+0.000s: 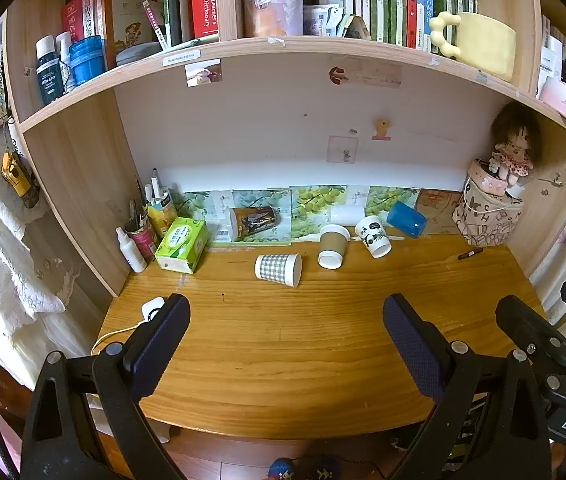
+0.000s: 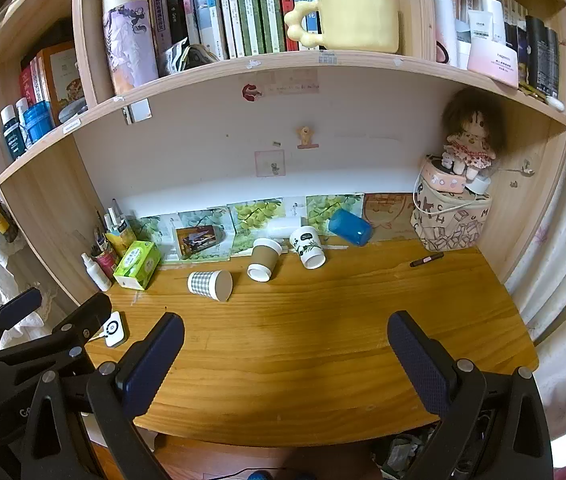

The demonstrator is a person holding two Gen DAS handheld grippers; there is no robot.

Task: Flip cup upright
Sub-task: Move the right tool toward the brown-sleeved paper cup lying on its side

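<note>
Hovering over near edge of wooden desk (image 1: 283, 340): left tongs (image 1: 286, 320) and right tongs (image 2: 285, 338), both spread wide, gripping nothing. Grey-checked paper cup (image 1: 277, 269) lying on side, well beyond tongs, just in front of brown-sleeved paper cup (image 1: 333, 246), mouth facing right. Risks: thin wall crushing under hard squeeze; cup rolling away if nudged; neighbouring white panda-print cup (image 1: 373, 236) getting bumped during reach.
</note>
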